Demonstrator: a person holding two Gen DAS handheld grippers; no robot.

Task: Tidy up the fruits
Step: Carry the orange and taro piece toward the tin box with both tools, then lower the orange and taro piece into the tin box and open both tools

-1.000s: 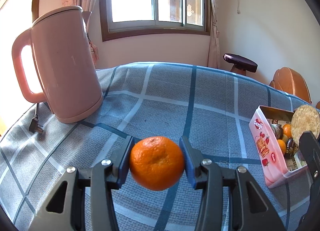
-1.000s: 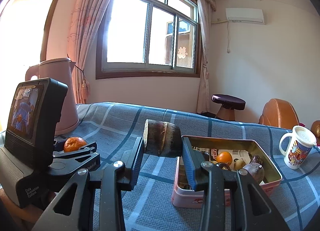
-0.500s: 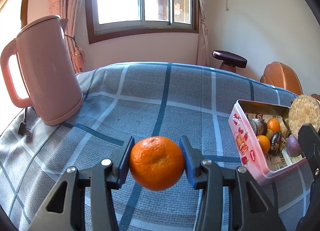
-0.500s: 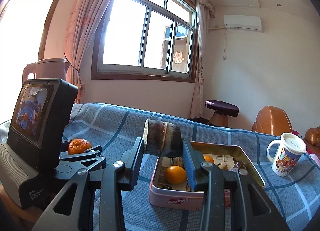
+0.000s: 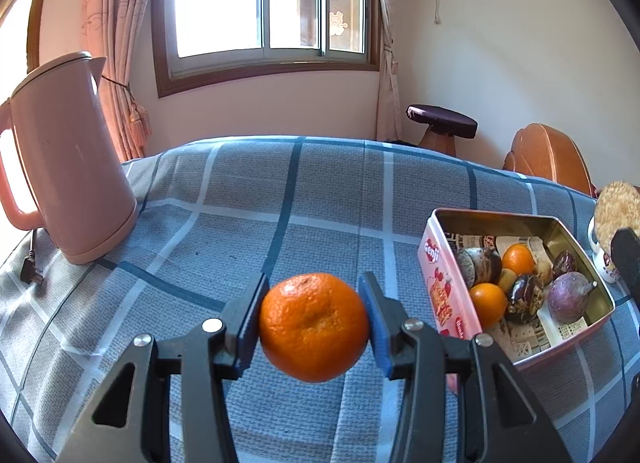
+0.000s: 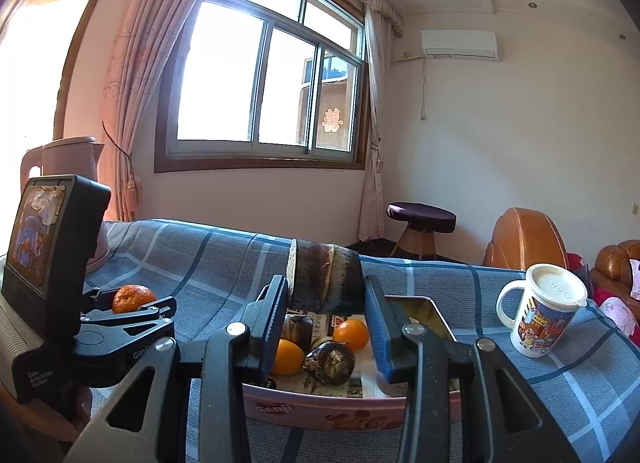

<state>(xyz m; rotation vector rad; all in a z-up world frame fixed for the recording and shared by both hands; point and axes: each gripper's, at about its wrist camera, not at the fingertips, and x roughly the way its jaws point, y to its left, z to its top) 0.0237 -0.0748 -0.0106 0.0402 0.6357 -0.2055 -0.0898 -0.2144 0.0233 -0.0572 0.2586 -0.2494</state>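
Mandarin (image 5: 314,326) sits clamped between the blue pads of the left gripper (image 5: 313,325), both pads pressed against its sides, lifted clear of the blue plaid tablecloth (image 5: 248,203); the same fruit shows small in the right wrist view (image 6: 132,297), held in the left tool beside its black screen unit (image 6: 48,235); the right gripper (image 6: 326,305) is closed on a dark cylindrical chunk (image 6: 326,281) with a pale cut face, the chunk gripped on both sides and held above the near part of the pink tin (image 6: 320,413); that tin (image 5: 438,283), a rectangular box with red printing on its wall, rests on the cloth to the right of the left gripper, lined with printed paper; inside it lie two small oranges (image 5: 488,303), a dark wrinkled fruit (image 5: 524,297), a purple round fruit (image 5: 568,297) and a few more dark pieces at the back, too small to name; a pink kettle (image 5: 68,167) stands upright at the far left of the table, its black plug (image 5: 30,273) lying on the cloth beside it; a lidded cartoon mug (image 6: 542,311) stands to the right of the tin, apart from it; beyond the table are a stool (image 5: 442,127) and a brown leather chair (image 5: 548,159).
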